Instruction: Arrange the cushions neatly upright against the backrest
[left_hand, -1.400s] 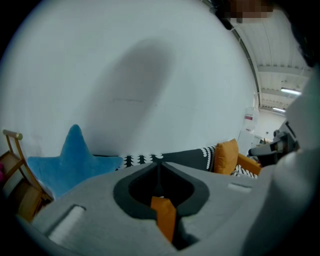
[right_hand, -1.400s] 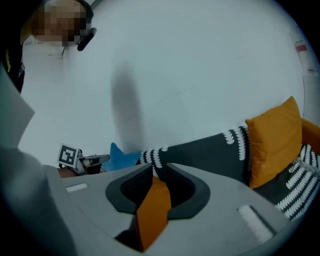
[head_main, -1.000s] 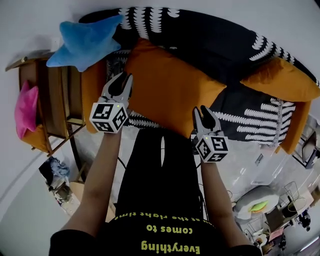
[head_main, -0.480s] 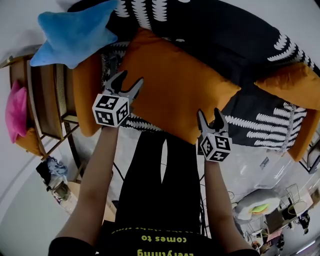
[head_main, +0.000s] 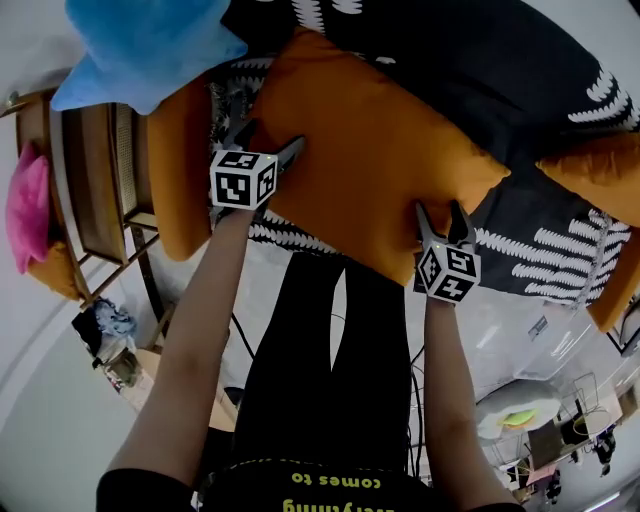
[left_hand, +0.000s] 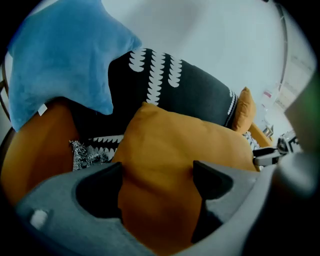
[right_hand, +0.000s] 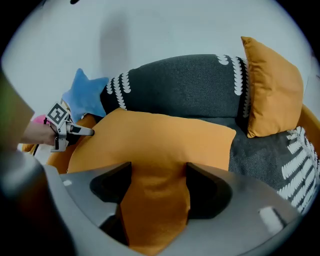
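Note:
A large orange cushion (head_main: 380, 160) lies tilted on the sofa in front of a dark cushion with white scallops (head_main: 450, 60). My left gripper (head_main: 268, 140) is at the orange cushion's left edge. Its jaws are opening, and the cushion (left_hand: 170, 150) fills the gap between them (left_hand: 157, 170). My right gripper (head_main: 440, 210) is at the cushion's near right corner, jaws also opening, with a fold of orange fabric (right_hand: 155, 200) between them (right_hand: 159, 170). A blue star cushion (head_main: 140, 45) rests on the sofa's left end. A second orange cushion (right_hand: 272, 85) stands upright at the right.
An orange armrest (head_main: 180, 170) bounds the sofa's left end. Beside it stands a wooden rack (head_main: 90, 180) with a pink cushion (head_main: 25, 205). The sofa seat (head_main: 540, 250) is dark with white patterns. My legs stand close to the sofa front. Clutter lies on the floor at the lower right.
Both grippers have moved forward onto the orange cushion's near edge, and their jaws have spread wider. The view has shifted closer to the sofa.

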